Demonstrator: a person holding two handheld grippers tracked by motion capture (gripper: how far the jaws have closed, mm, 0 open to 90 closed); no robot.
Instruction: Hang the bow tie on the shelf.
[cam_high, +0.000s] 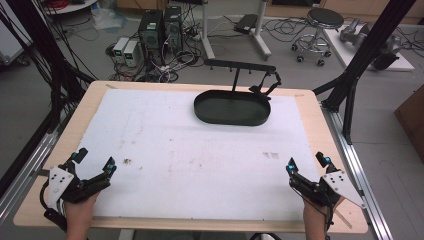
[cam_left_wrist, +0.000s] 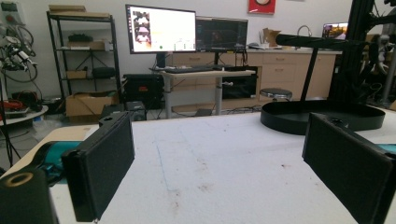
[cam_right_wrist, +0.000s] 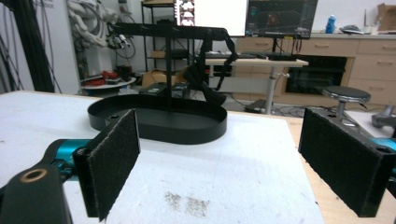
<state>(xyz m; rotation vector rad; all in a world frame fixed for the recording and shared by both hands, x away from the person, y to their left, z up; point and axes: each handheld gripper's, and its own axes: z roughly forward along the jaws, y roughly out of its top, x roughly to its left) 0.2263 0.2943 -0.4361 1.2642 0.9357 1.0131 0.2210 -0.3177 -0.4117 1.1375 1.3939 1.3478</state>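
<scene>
Surface: white foam sheet (cam_high: 175, 150) over a wooden table (cam_high: 310, 105), faintly stained, with a dark smudge patch (cam_high: 270, 155) near the right gripper.
Task thing: black oval tray (cam_high: 232, 108) with an upright post and a crossbar (cam_high: 240, 65), at the far middle of the sheet, well apart from both grippers.
Left gripper (cam_high: 93, 161): near left corner, held in the person's hand, jaws spread wide with nothing between them.
Right gripper (cam_high: 308, 162): near right corner, jaws likewise wide apart, nothing held.
High view adds: floor behind the table with computer towers (cam_high: 160, 27), tangled cables and a round stool (cam_high: 324, 19); a black strap (cam_high: 270, 82) hangs from the crossbar's right end.
Left gripper view adds: tray (cam_left_wrist: 322, 116) off to the right past bare sheet; shelving (cam_left_wrist: 81, 60), a lit monitor (cam_left_wrist: 160, 29) and a desk (cam_left_wrist: 205, 73) behind.
Right gripper view adds: tray (cam_right_wrist: 159, 122) straight ahead beyond the left jaw, the strap (cam_right_wrist: 210, 65) dangling into it, and the smudge patch (cam_right_wrist: 187, 201) between the jaws.
</scene>
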